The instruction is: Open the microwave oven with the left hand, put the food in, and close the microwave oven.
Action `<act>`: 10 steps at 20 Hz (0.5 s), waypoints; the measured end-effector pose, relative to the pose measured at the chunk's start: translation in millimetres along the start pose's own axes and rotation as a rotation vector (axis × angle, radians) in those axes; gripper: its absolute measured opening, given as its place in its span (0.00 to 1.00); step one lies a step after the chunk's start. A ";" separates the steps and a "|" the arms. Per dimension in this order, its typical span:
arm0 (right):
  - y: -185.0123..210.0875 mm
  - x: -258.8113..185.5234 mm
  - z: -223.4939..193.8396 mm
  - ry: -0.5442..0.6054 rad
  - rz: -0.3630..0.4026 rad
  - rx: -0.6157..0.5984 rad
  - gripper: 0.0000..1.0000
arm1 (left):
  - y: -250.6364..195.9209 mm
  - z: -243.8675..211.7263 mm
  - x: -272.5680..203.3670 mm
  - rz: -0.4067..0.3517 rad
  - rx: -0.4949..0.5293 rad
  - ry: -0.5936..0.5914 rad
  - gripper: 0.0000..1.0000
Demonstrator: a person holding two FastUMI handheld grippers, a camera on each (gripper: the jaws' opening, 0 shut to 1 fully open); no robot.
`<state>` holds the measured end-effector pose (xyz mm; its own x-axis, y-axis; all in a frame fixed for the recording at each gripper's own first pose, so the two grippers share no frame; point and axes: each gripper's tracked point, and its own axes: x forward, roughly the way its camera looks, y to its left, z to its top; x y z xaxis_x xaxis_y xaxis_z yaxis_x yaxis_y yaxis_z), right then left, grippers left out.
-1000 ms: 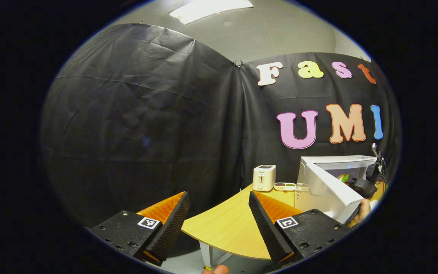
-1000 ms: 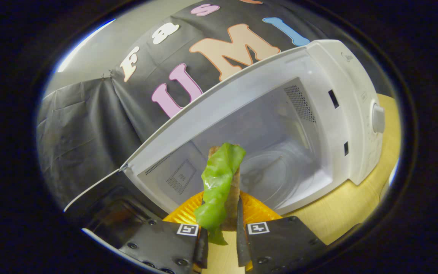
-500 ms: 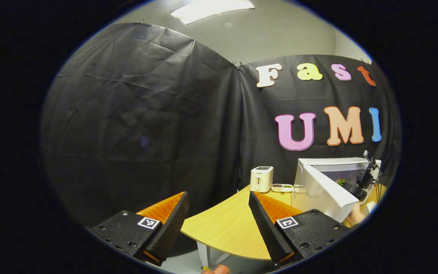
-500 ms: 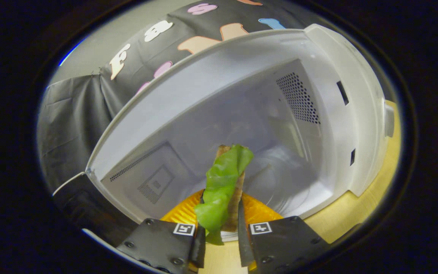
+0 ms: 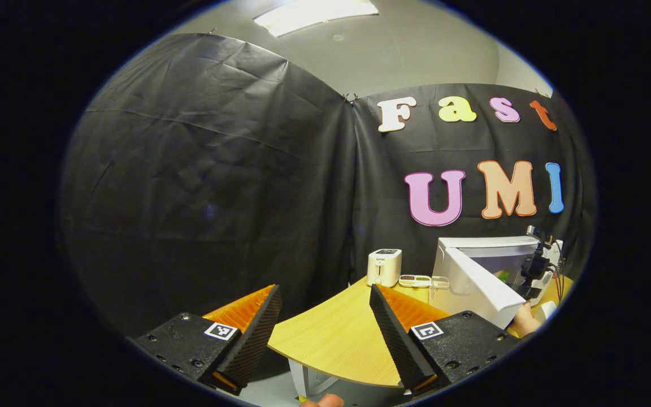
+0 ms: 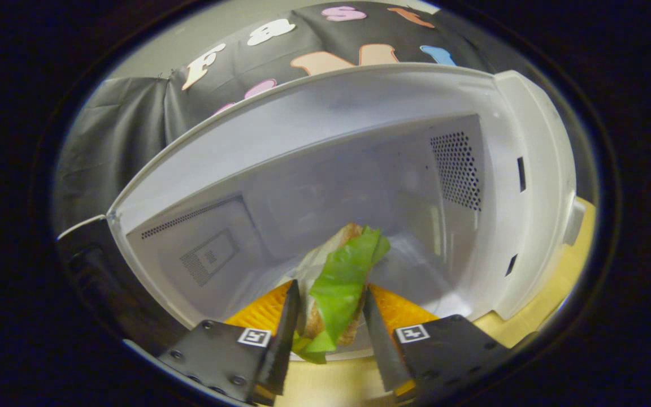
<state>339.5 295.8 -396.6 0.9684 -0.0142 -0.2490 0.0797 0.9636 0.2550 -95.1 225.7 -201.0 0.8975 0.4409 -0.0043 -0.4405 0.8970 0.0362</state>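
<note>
The food [image 6: 339, 282], a sandwich with a green lettuce leaf, is pinched between the fingers of the right gripper [image 6: 328, 339], its long axis running forward along them into the open cavity of the microwave oven [image 6: 325, 186], just above the cavity floor. The door [image 5: 481, 285] hangs swung out to the left over the desk [image 5: 337, 333]. The left gripper [image 5: 325, 325], fingers spread and empty, hovers well apart beyond the desk edge, so the right hand is much the nearer for setting the food down
</note>
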 end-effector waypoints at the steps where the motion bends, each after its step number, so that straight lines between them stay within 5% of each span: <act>1: -7.5 1.5 -0.9 0.004 -0.020 -0.063 0.70 | -0.1 0.4 0.0 -0.001 0.000 0.000 0.96; 5: -14.5 -0.6 5.4 -0.017 -0.010 -0.110 0.93 | -2.5 0.2 0.6 -0.010 -0.001 0.003 0.94; 10: -13.9 -20.7 9.5 -0.025 0.039 -0.164 0.94 | -2.7 -1.3 1.8 -0.016 -0.003 0.007 0.94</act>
<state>320.6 280.2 -386.1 0.9758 0.0191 -0.2177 0.0046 0.9941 0.1080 -92.3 224.1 -202.4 0.9042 0.4269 -0.0114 -0.4264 0.9040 0.0329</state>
